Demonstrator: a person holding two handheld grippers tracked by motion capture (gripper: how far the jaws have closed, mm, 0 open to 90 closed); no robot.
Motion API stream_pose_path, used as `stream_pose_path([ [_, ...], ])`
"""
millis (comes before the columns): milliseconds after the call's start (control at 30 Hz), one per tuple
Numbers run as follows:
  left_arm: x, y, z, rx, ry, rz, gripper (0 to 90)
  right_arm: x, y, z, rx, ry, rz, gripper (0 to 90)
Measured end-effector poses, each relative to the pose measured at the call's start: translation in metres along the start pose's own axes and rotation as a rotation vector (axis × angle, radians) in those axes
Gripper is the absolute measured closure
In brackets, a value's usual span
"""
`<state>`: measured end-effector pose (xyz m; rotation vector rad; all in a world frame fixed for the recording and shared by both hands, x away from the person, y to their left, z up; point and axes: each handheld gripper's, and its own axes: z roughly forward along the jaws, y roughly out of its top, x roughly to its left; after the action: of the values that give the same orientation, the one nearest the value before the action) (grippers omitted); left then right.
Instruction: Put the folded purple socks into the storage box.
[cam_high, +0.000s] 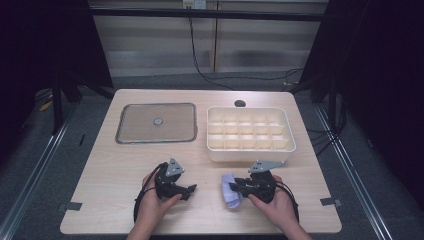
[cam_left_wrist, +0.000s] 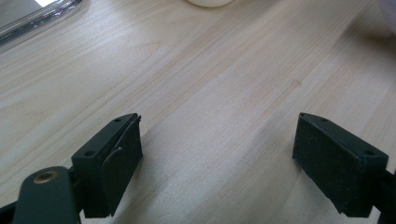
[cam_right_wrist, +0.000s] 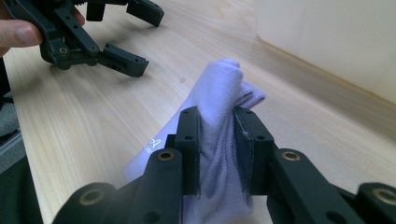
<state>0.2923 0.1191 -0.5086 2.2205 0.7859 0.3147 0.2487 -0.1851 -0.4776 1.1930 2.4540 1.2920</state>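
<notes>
- Light wooden table (cam_high: 115, 165), rectangular, carrying everything else.
- Far left: flat rectangular transparent lid with a grey rim (cam_high: 156, 123), lying flat.
- Far right, just beside that lid: cream plastic box divided into many small compartments (cam_high: 250, 133).
- Near left: left black two-jaw gripper (cam_high: 189, 190), held in the left hand (cam_high: 152, 207), jaws wide apart over bare wood, nothing between them.
- Near right: right black two-jaw gripper (cam_right_wrist: 217, 140), held in the right hand (cam_high: 275, 205), jaws clamped on the cloth.
- Small bunched pale lilac cloth (cam_right_wrist: 219, 98), low over the table, near the box's near wall.
</notes>
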Motion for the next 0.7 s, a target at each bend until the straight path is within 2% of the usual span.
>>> stream_pose_path([
  [700, 0.0, 0.0, 0.0, -0.001, 0.001, -0.001, 15.1, -0.022, 0.019, -0.048, -0.005, -0.071, -0.013, 72.8],
])
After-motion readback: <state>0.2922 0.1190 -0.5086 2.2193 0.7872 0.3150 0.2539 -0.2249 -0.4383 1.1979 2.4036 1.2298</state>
